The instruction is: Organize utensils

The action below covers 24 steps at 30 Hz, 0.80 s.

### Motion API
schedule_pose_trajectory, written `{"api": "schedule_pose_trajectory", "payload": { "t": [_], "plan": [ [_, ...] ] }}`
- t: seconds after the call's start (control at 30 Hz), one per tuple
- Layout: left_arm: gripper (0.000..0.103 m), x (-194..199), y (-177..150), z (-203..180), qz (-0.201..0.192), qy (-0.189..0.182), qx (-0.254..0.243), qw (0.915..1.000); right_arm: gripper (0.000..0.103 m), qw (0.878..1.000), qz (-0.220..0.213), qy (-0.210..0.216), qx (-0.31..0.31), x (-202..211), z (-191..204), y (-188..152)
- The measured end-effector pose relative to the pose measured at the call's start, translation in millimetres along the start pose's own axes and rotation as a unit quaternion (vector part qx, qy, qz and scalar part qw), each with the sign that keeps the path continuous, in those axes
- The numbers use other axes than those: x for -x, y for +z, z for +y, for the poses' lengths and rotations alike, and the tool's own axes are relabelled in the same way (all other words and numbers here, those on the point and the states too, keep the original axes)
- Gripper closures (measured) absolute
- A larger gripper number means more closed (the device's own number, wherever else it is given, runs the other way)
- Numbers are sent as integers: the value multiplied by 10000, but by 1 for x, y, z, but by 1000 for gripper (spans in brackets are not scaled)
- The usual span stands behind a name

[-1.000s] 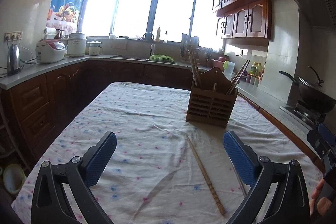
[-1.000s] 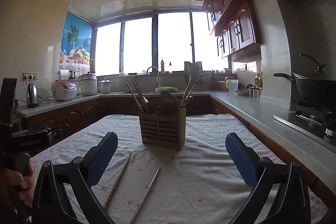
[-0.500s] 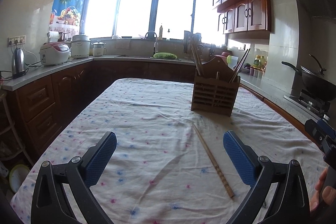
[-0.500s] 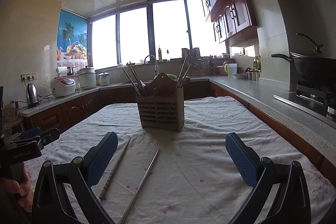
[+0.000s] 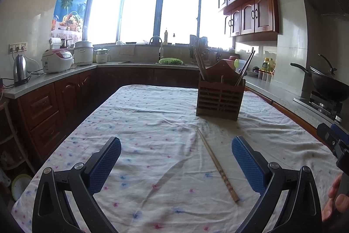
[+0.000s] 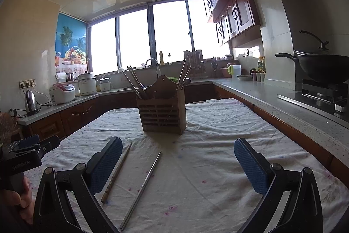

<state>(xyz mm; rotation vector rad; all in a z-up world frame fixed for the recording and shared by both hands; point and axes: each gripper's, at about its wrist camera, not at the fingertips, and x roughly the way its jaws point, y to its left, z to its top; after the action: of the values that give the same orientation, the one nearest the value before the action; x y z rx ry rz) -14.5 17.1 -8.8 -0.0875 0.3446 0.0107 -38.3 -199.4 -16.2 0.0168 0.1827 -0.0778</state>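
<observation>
Mostly done: I see wooden holder mid-table stocked, but wooden chopstick and metal chopstick lie loose near the table's front edge, left gripper and right gripper both released, empty

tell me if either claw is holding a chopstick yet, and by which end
Nothing is held. The left claw and right claw are both open, and the wooden chopstick and metal chopstick lie on the tablecloth.

Two chopsticks lie on the tablecloth before the holder.
</observation>
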Motion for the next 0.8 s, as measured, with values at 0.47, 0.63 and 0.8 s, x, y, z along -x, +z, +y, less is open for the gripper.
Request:
{"api": "schedule_pose_trajectory", "payload": {
  "t": [0.47, 0.63, 0.8],
  "plan": [
    [1, 6, -7, -6, -24, 105, -110, 9999, 0, 9999, 119, 0, -58, 4, -1, -7],
    [1, 4, -7, -5, 0, 176, -112, 9998, 0, 9999, 129, 16, -60, 4, -1, -8],
    [1, 3, -7, -6, -4, 245, -139, 9996, 0, 9999, 111, 27, -37, 4, -1, -7]
  ]
}}
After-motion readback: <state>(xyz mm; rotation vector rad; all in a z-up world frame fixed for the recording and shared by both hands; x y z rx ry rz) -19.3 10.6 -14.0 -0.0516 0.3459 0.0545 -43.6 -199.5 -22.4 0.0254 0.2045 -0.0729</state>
